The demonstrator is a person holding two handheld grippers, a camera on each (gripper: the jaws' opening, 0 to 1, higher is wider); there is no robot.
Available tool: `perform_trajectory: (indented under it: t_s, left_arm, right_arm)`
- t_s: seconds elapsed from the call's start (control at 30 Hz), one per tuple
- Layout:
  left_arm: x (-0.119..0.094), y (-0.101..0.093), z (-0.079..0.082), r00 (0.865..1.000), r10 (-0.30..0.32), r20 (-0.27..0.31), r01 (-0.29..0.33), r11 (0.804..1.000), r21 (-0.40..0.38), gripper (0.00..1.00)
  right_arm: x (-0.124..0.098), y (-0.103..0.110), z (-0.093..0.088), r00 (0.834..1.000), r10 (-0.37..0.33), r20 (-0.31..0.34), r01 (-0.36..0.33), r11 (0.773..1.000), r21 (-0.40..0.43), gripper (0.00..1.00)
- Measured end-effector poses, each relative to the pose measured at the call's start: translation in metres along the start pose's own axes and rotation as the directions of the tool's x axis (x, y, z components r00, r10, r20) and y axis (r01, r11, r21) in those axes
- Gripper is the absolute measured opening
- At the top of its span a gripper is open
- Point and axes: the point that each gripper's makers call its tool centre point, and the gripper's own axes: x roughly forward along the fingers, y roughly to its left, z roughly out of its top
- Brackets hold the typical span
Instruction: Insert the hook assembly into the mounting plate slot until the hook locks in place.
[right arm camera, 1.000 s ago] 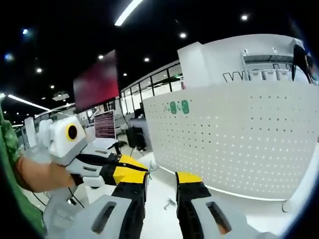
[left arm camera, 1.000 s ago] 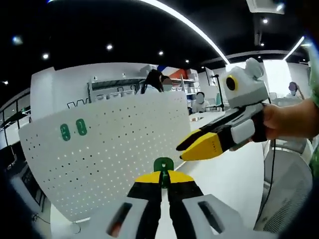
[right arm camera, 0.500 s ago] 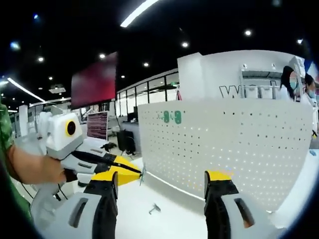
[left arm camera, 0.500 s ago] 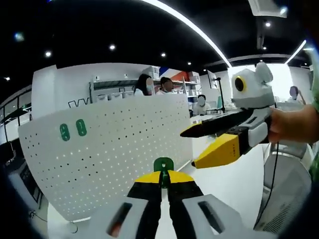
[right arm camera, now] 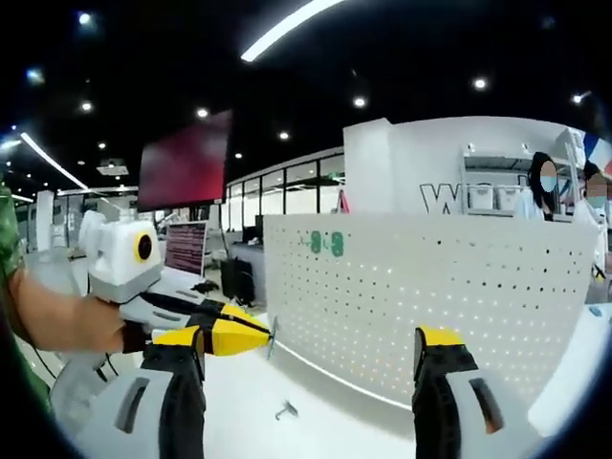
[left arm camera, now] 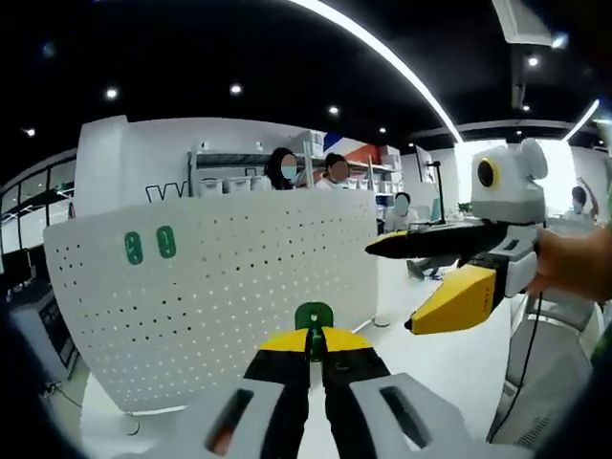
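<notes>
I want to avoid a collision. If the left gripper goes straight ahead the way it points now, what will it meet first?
Probably the white pegboard. The left gripper is shut on the green hook and points at the board's lower right area, with nothing visible between. Depth is unclear, and the open right gripper hangs off to the side.

bright ceiling strip lights (left arm camera: 382,53) – dark ceiling, strong fisheye bending at edges, mild blur.

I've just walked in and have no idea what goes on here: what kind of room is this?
Probably an open-plan lab or workshop inside an office: a white pegboard stands on a white table, shelving lines the back wall, computer monitors sit at desks, and seated people work under ceiling strip lights.
</notes>
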Motion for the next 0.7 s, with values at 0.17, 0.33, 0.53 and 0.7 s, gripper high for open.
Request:
perform_trajectory:
  t_s: [0.17, 0.33, 0.53, 0.7]
  left_arm:
    - [0.008, 0.007, 0.014, 0.998, 0.046, 0.031, -0.046, 0.999, -0.029, 0.03]
    - [0.018, 0.013, 0.029, 0.994, 0.089, 0.056, -0.086, 0.995, -0.045, 0.03]
    - [0.03, 0.026, 0.048, 0.986, 0.143, 0.09, -0.138, 0.989, -0.058, 0.03]
    - [0.042, 0.038, 0.064, 0.976, 0.185, 0.113, -0.178, 0.982, -0.069, 0.03]
  right_arm:
    - [-0.005, -0.005, 0.002, 1.0, 0.012, 0.006, -0.012, 1.0, -0.002, 0.92]
    - [-0.007, -0.013, 0.005, 1.0, 0.027, 0.01, -0.027, 1.0, -0.006, 0.92]
    - [-0.008, -0.016, 0.009, 0.999, 0.037, 0.018, -0.037, 0.999, -0.016, 0.93]
    - [-0.011, -0.023, 0.018, 0.999, 0.025, 0.039, -0.023, 0.999, -0.028, 0.93]
